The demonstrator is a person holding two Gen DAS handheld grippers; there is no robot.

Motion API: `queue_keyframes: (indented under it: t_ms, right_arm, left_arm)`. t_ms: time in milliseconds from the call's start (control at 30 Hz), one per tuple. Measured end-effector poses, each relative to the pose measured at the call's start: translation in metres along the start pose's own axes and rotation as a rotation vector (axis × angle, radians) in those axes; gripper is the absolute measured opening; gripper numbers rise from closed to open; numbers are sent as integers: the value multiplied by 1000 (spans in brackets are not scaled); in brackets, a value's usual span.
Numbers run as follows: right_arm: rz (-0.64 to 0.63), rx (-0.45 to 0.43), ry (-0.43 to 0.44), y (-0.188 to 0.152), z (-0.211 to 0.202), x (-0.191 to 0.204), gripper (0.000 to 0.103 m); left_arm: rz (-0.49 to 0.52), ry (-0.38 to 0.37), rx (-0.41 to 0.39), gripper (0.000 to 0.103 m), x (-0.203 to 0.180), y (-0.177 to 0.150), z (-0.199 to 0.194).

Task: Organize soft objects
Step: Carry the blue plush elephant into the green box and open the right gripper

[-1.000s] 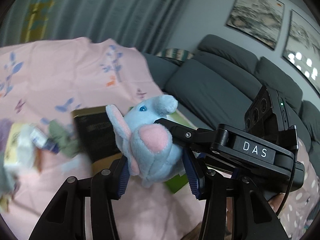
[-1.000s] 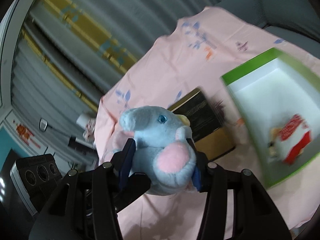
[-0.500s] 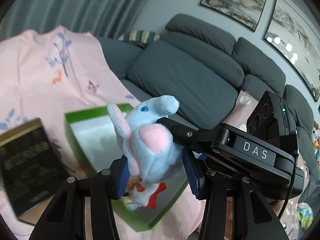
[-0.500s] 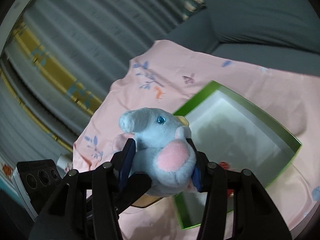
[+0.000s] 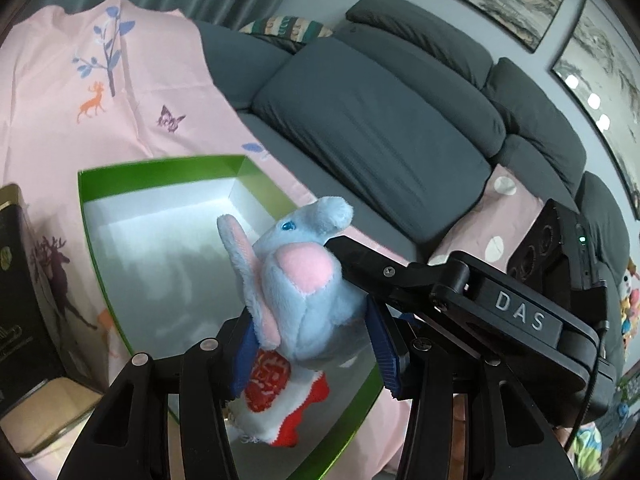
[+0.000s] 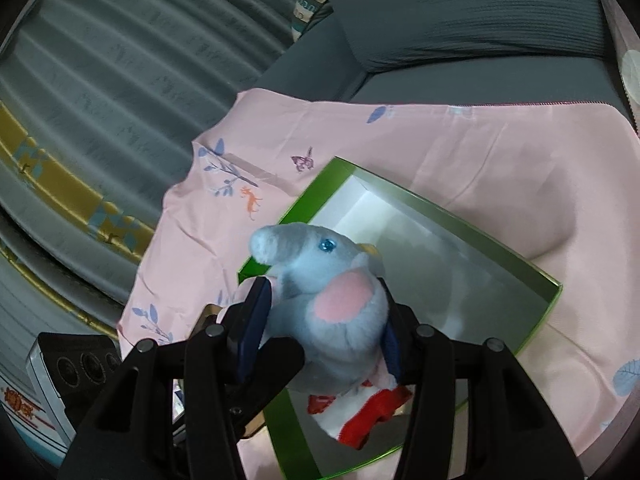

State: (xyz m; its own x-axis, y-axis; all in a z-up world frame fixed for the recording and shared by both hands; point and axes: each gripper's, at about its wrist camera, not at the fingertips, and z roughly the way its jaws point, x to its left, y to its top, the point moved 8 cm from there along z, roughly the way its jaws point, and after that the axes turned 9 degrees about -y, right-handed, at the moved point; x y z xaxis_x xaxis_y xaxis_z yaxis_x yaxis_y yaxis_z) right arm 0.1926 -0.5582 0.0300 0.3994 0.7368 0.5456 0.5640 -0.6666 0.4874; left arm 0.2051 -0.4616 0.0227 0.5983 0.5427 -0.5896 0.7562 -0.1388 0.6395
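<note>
Left gripper [image 5: 316,336]: You had it tipped downward over the box, its blue pads partly closed and pressing the sides of the blue plush elephant [image 5: 298,284].
Right gripper [image 6: 324,328]: You held it at a similar downward tilt from the other side, pads against the same elephant; its jaws were only partly closed, squeezing the soft body between them.
Crossing: In the left wrist view, your right gripper's black body came in from the right, one finger reaching up beside the toy's pink cheek.
Plush elephant: It sat pinched between both pairs of pads, trunk raised, held in the air above the green box [image 5: 160,166].
Green box: It lay open on the pink cloth [image 5: 48,92], green walls and a white floor, mostly bare.
Box contents: A red-and-white soft toy [image 5: 280,404] lay at the near end, partly hidden under the elephant and your fingers.
Dark box [image 5: 24,304]: It lay just left of the green one, on the same cloth.
Sofa [image 5: 380,128]: The grey cushions stood behind the cloth.
</note>
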Motion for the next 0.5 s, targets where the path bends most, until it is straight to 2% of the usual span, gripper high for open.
queue_keyframes:
  t_ms: [133,200,300,367,433,500]
  right_arm:
    - [14,5,-16,-5,0,-8,51]
    - [9,7,-52,-5,-1,-12,53]
    - [5,-2,-85,-6,-5,-15,59]
    - [6,-12,-76,-6,-10,-14,65]
    - [2,-26,-58,-6,-17,-10,71]
    - [-16,-41,-46,-7,-23,-4,72]
  left_arm:
    - [28,55,18,50,-2,-6,1]
    - [43,86,34,50,-3,-8,0]
    - [61,115,27,50,-5,-9,-10]
    - [55,108,7,51,-7,-8,-23]
    - [45,106,-3,65,-8,-9,-36]
    - [38,114,-12,71,-9,-11,-50]
